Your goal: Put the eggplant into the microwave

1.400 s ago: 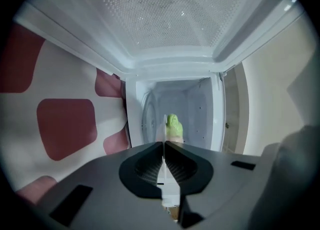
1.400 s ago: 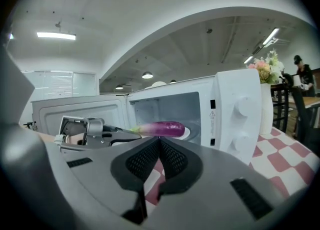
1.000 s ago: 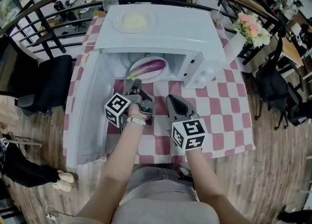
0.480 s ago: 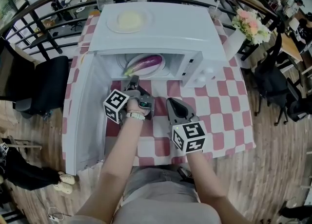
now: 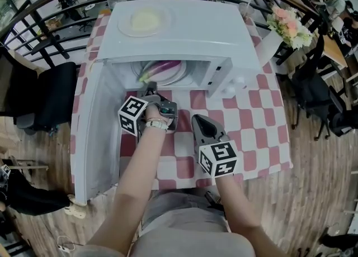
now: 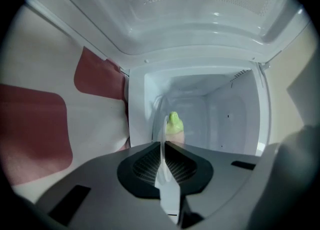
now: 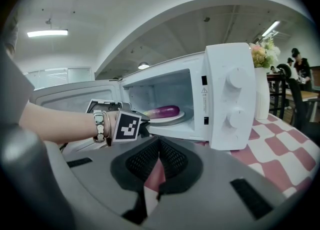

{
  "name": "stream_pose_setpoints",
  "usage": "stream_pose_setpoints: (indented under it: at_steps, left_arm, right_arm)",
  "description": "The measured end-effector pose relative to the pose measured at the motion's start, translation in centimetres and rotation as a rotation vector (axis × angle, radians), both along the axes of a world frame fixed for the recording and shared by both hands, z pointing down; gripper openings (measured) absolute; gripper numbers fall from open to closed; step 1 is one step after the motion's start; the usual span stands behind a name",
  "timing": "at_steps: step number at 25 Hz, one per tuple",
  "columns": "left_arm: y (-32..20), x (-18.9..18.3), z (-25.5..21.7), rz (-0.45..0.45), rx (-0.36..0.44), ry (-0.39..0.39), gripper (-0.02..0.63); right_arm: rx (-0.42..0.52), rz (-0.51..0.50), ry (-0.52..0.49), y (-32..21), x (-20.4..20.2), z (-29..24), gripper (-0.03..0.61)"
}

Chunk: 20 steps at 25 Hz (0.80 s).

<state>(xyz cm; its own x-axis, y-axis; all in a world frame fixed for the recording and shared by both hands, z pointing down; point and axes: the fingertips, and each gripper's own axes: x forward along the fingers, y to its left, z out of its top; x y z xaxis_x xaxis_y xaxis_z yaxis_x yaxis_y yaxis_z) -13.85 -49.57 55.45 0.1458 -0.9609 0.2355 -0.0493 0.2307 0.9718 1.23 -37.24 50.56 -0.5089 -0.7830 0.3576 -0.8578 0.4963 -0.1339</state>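
The purple eggplant [image 5: 163, 67] with a green stem [image 6: 173, 120] lies on a white plate [image 5: 178, 75] inside the open white microwave [image 5: 184, 32]. My left gripper [image 5: 150, 89] reaches into the opening and is shut on the near rim of the plate [image 6: 162, 139], seen edge-on between its jaws. The right gripper view shows the eggplant [image 7: 165, 111] on the plate [image 7: 174, 118] in the cavity, with the left gripper [image 7: 144, 121] at the plate's edge. My right gripper [image 5: 200, 119] hovers over the checked tablecloth in front of the microwave, shut and holding nothing [image 7: 159, 144].
The microwave door [image 5: 92, 127] hangs open to the left. A plate with something pale yellow [image 5: 144, 21] rests on top of the microwave. A flower vase [image 5: 286, 31] stands at its right, on the red-and-white tablecloth [image 5: 251, 122]. A black chair [image 5: 45, 94] is left of the table.
My left gripper has pushed forward with the plate, so the plate and eggplant sit deeper inside the microwave. The right gripper has hardly moved.
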Motion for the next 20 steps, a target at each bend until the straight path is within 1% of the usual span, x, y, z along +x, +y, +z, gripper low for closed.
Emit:
stream_pose_setpoints:
  at_steps: [2,3,6,8,11,17,20]
  left_arm:
    - [0.2,0.0,0.1,0.006,-0.038,-0.01,0.017]
    - [0.4,0.1,0.2,0.013,-0.054,-0.014,0.031]
    - [0.8,0.7,0.5,0.045,-0.075,-0.022,0.134]
    - [0.9,1.2,0.8,0.068,-0.081,-0.027,0.161]
    - [0.9,1.7,1.4,0.081,-0.096,-0.026,0.175]
    - [-0.1,1.6,1.9,0.06,-0.109,-0.018,0.19]
    - [-0.4,1.5,2.2,0.056,-0.13,-0.02,0.206]
  right_arm:
    - [-0.004,-0.004,-0.003,0.0,-0.2,0.0,0.025]
    - [-0.005,-0.006,-0.004,-0.1,-0.3,-0.1,0.025]
    - [-0.012,-0.009,-0.01,-0.3,-0.5,-0.1,0.025]
    - [-0.019,-0.011,-0.011,-0.3,-0.7,0.1,0.025]
    - [-0.027,-0.016,-0.01,-0.2,-0.9,0.4,0.025]
    - [-0.037,-0.008,-0.007,-0.5,-0.4,0.6,0.025]
    - [-0.042,-0.005,-0.006,-0.7,-0.2,0.8,0.025]
